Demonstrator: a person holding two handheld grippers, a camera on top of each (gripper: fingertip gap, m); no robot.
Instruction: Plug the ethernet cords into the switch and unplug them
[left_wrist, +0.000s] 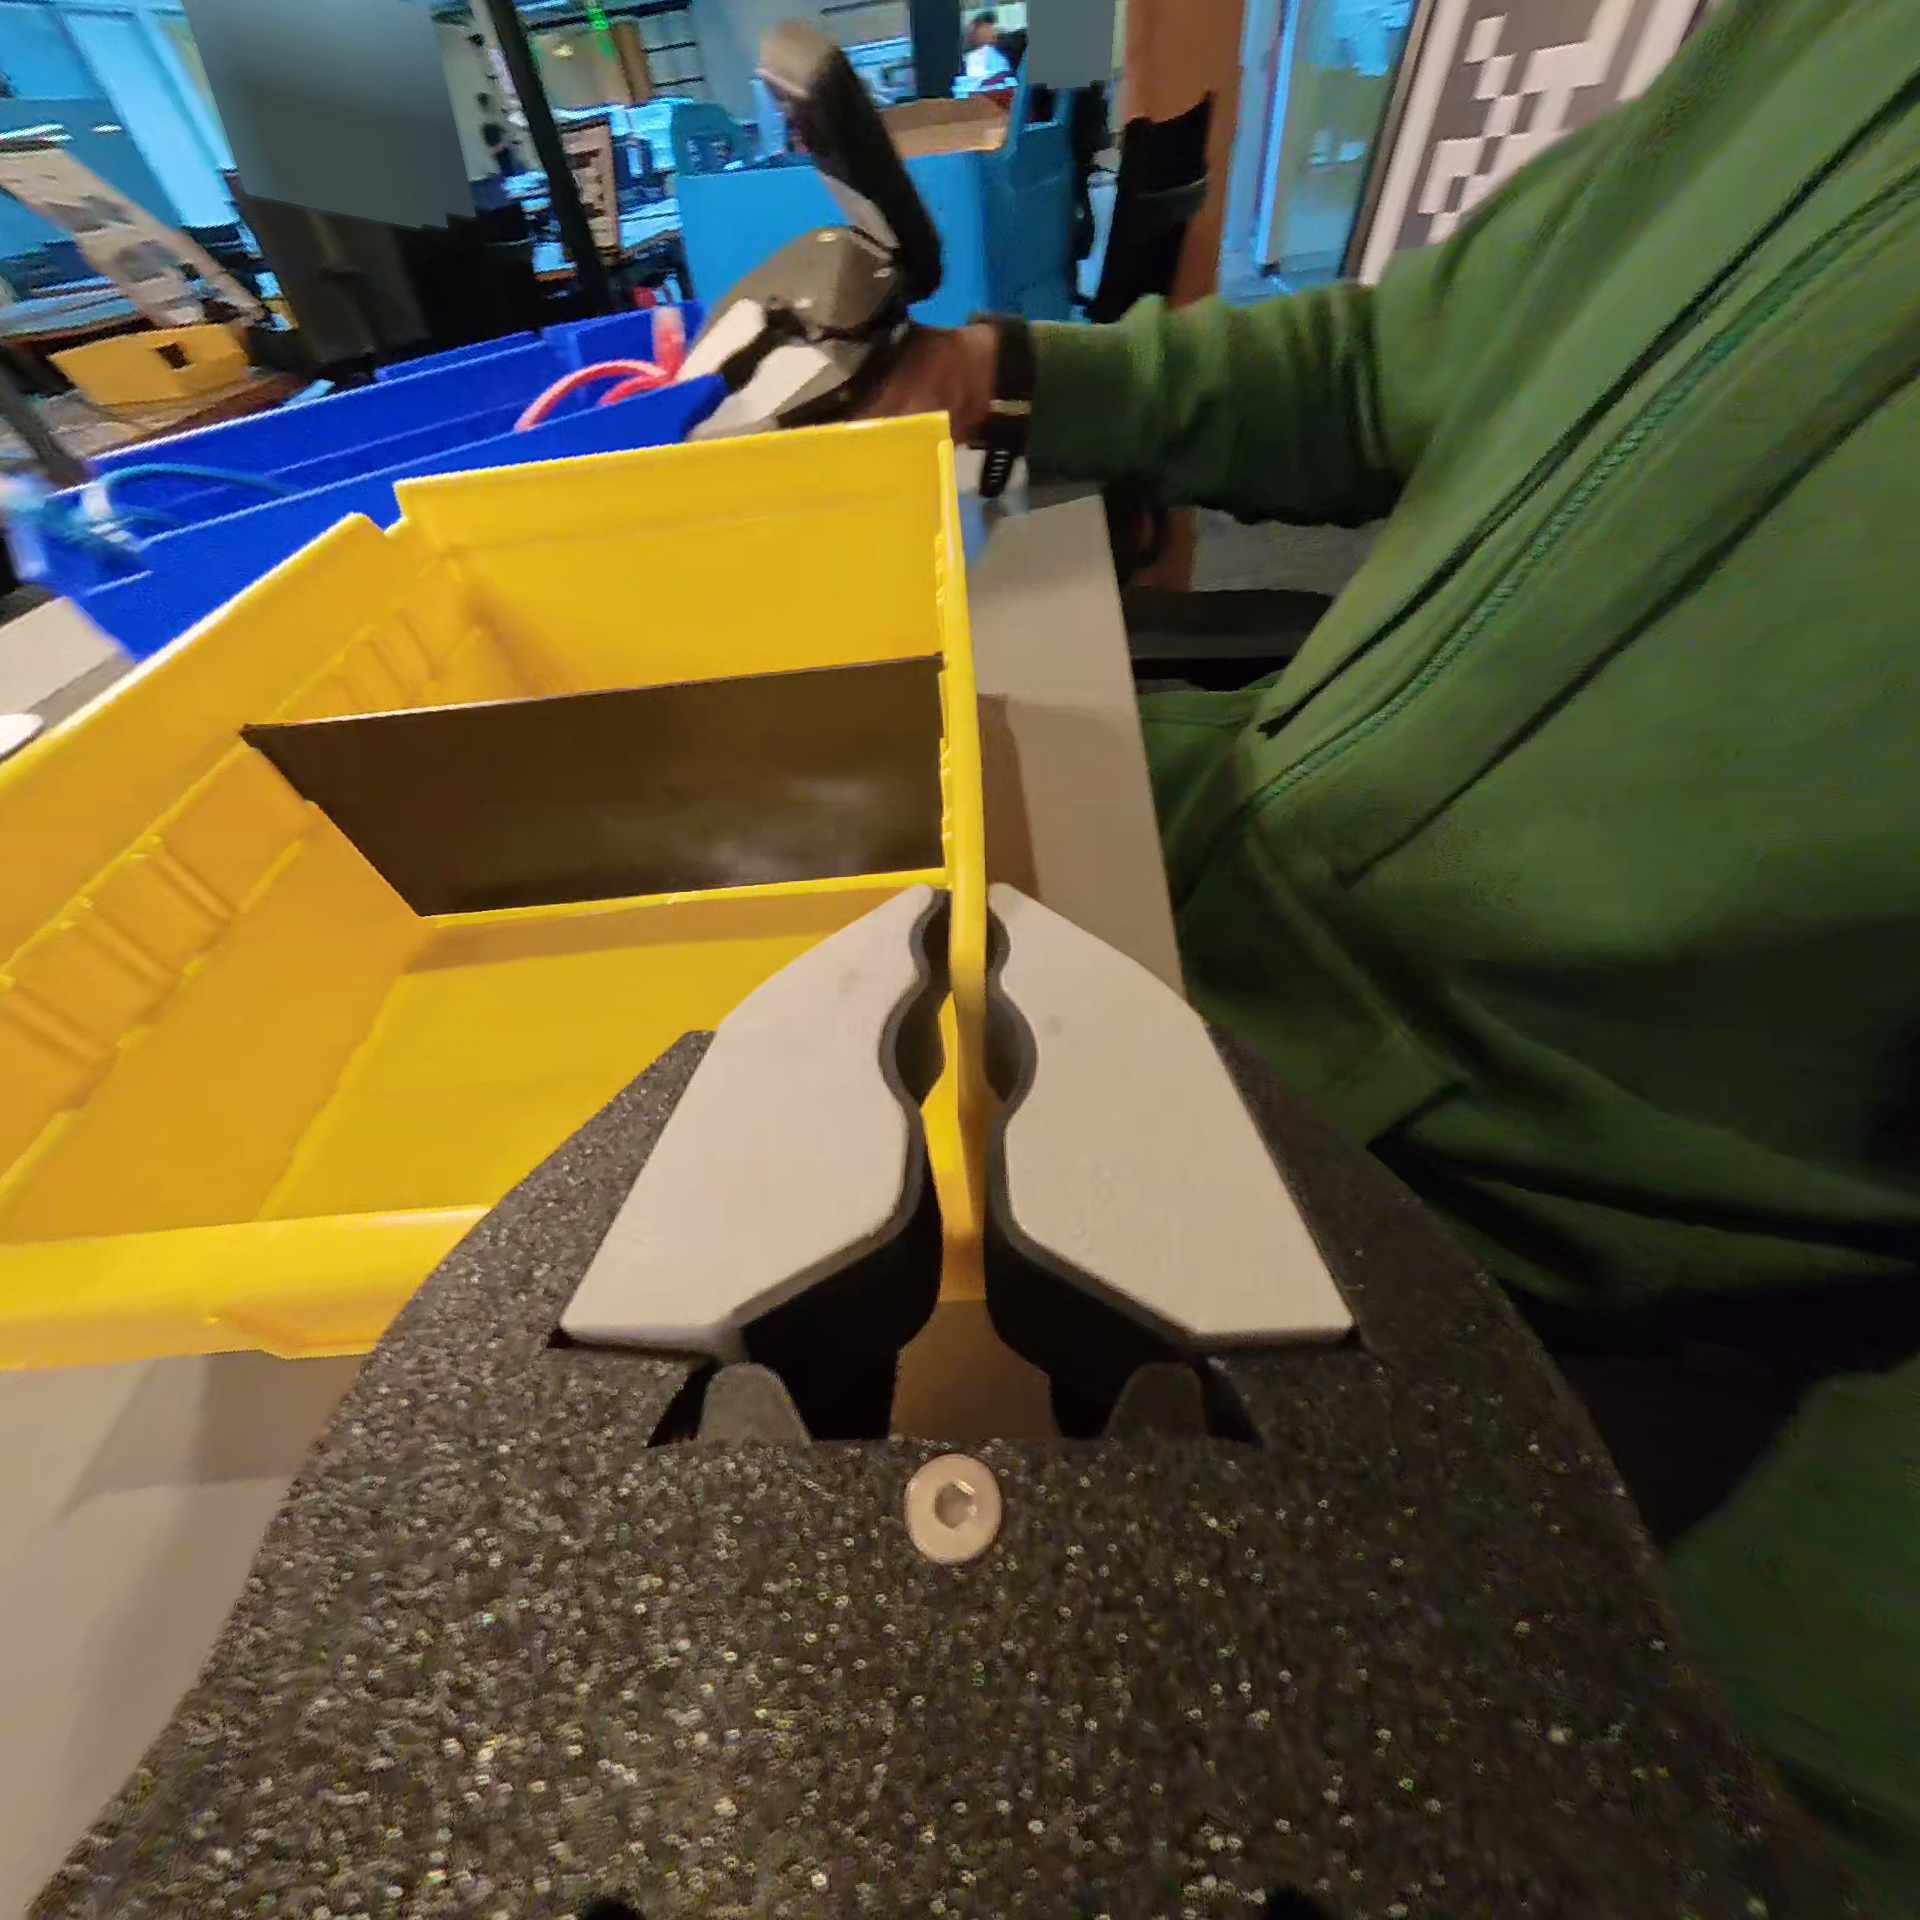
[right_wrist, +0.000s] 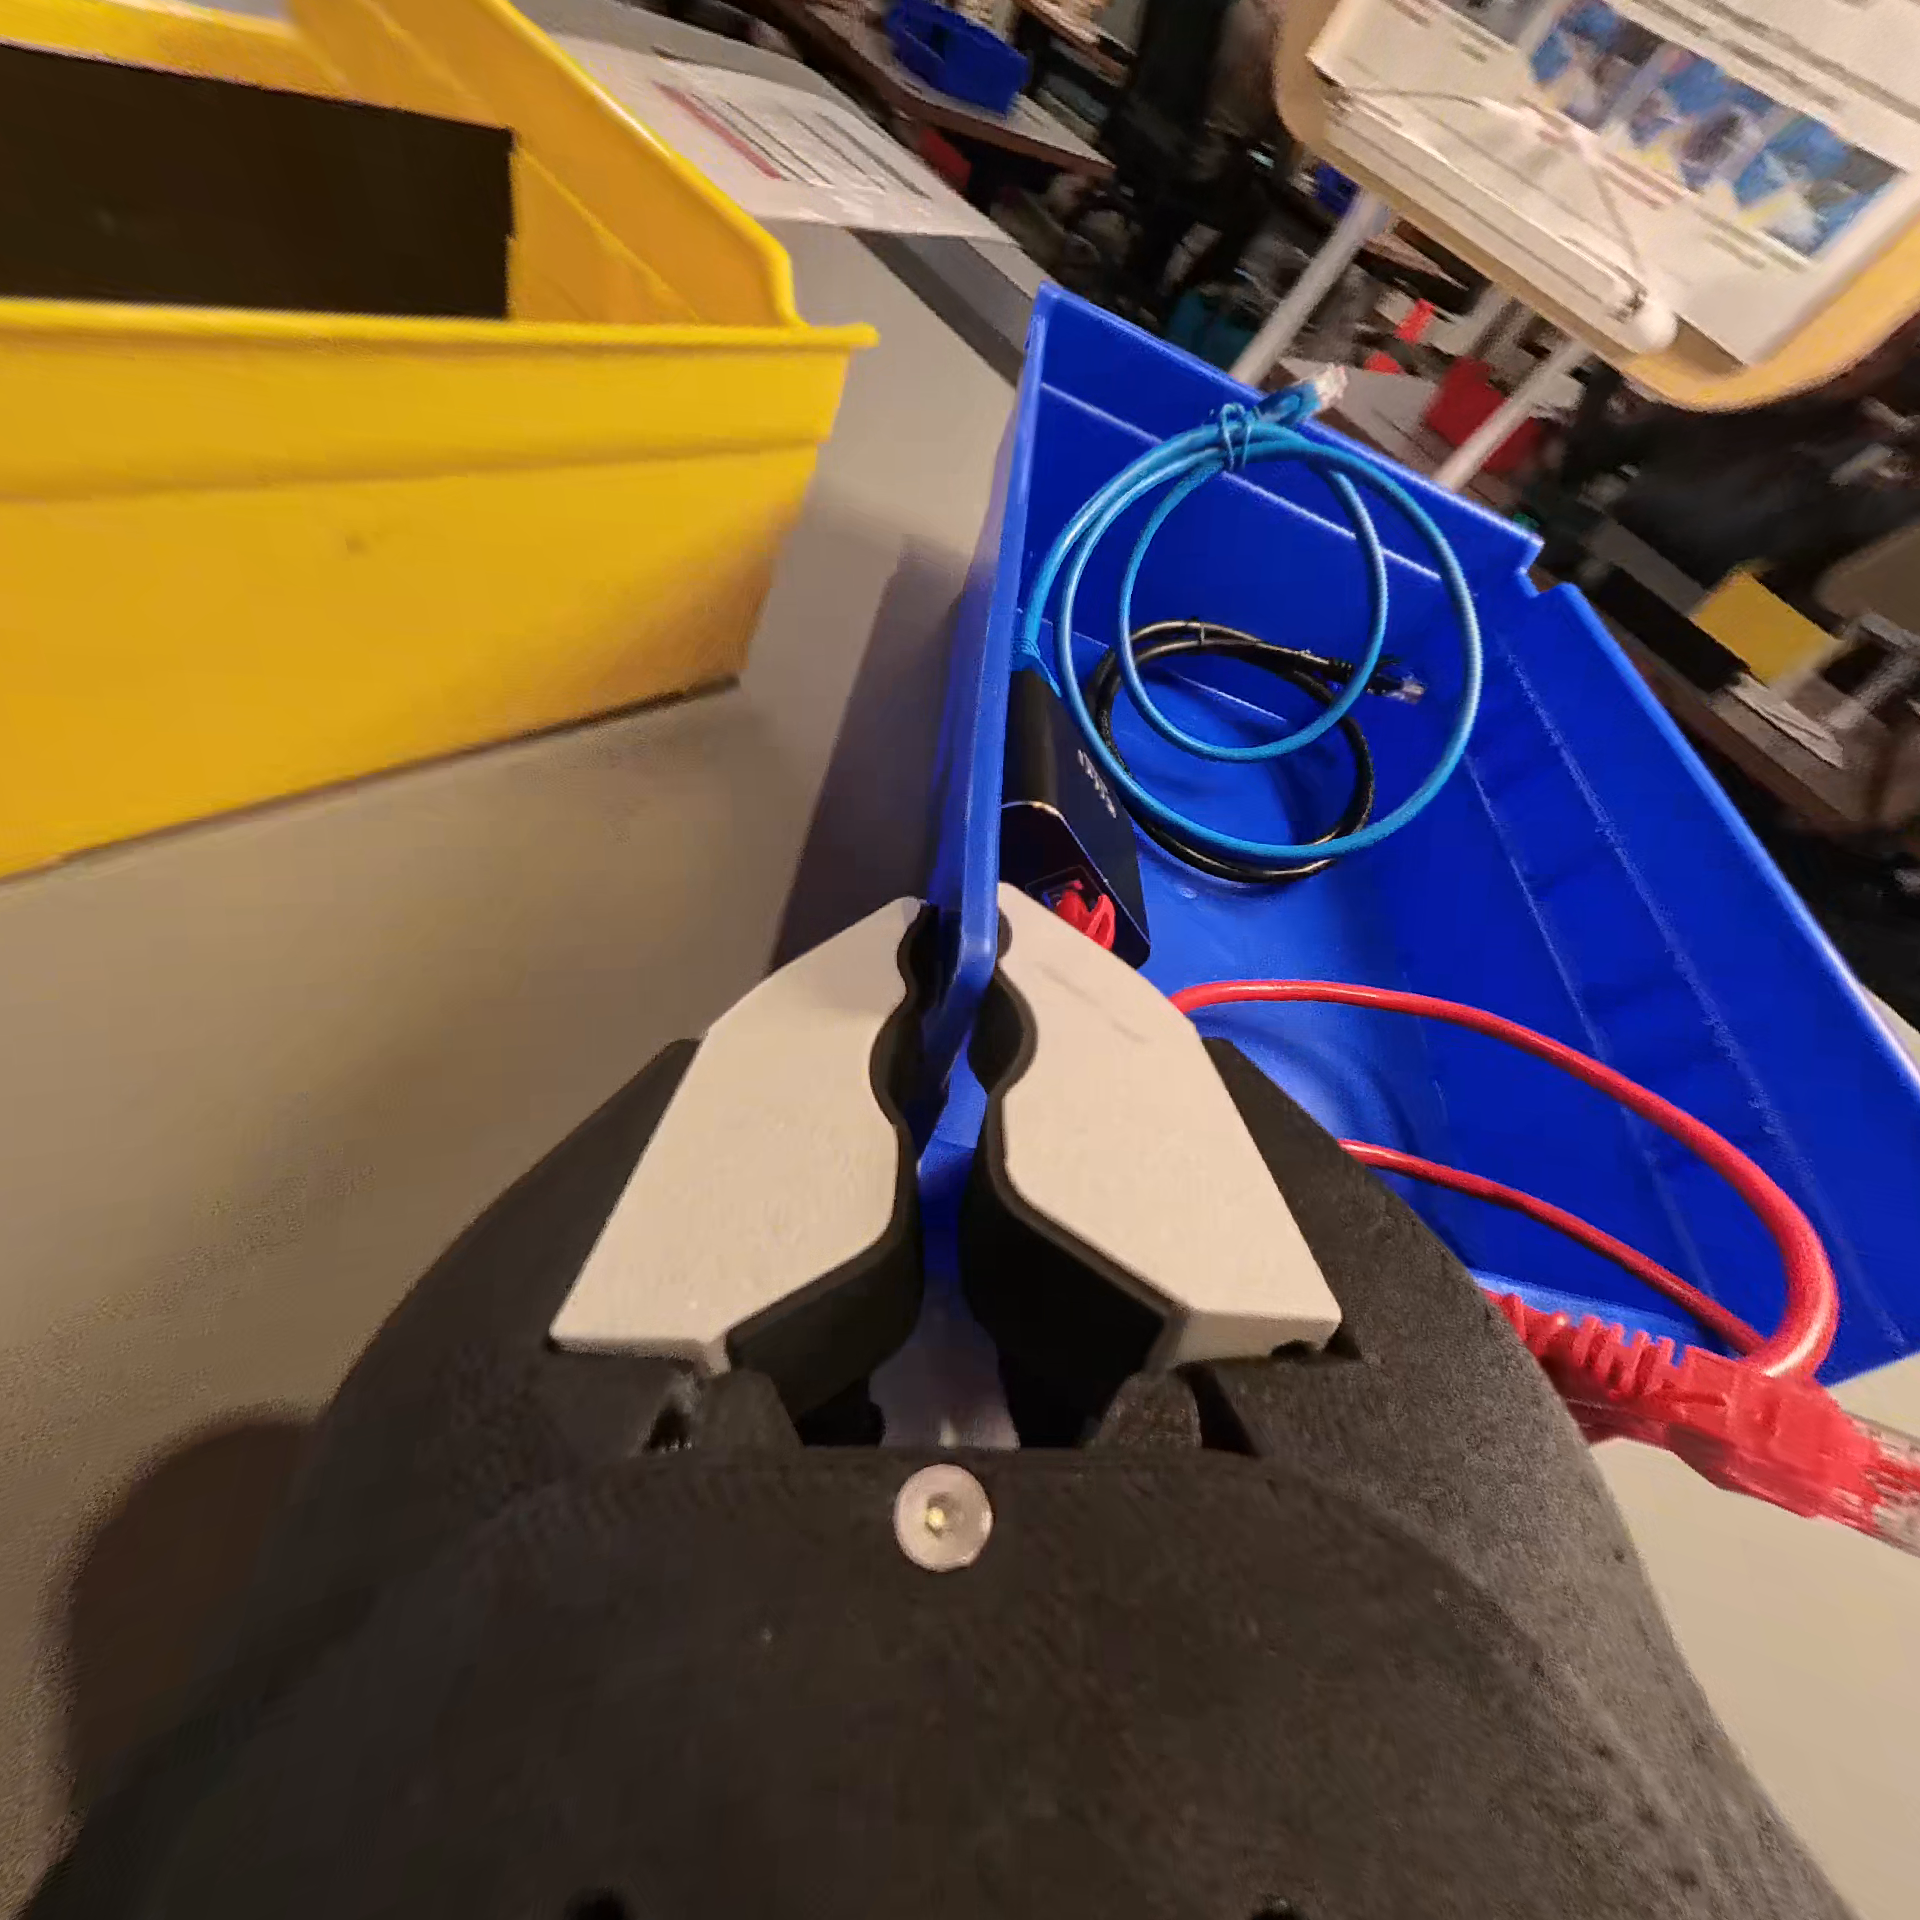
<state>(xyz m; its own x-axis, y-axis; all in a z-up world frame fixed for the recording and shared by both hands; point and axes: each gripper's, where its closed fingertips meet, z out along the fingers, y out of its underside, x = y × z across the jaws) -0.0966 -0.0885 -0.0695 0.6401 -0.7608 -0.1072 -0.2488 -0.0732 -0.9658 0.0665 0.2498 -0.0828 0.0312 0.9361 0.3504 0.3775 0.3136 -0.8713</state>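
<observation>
My left gripper (left_wrist: 968, 925) is shut on the right wall of a yellow bin (left_wrist: 665, 540) that has a black divider (left_wrist: 644, 790) across it. My right gripper (right_wrist: 961, 935) is shut on the left wall of a blue bin (right_wrist: 1621, 831). Inside the blue bin lie a coiled blue ethernet cord (right_wrist: 1288, 582), a coiled black cord (right_wrist: 1236, 748), a red cord (right_wrist: 1621, 1101) whose plug (right_wrist: 1787, 1444) hangs over the near rim, and a dark switch (right_wrist: 1070, 810) leaning against the gripped wall. The right gripper (left_wrist: 769, 364) also shows far off in the left wrist view.
Both bins stand on a grey table (right_wrist: 416, 987); the yellow bin (right_wrist: 364, 520) sits left of the blue one. A sheet of paper (right_wrist: 810, 156) lies behind them. A person in a green jacket (left_wrist: 1558, 727) stands at the table's right edge. More blue bins (left_wrist: 343, 457) lie beyond. My right fingertips sit around 40 cm from my left ones.
</observation>
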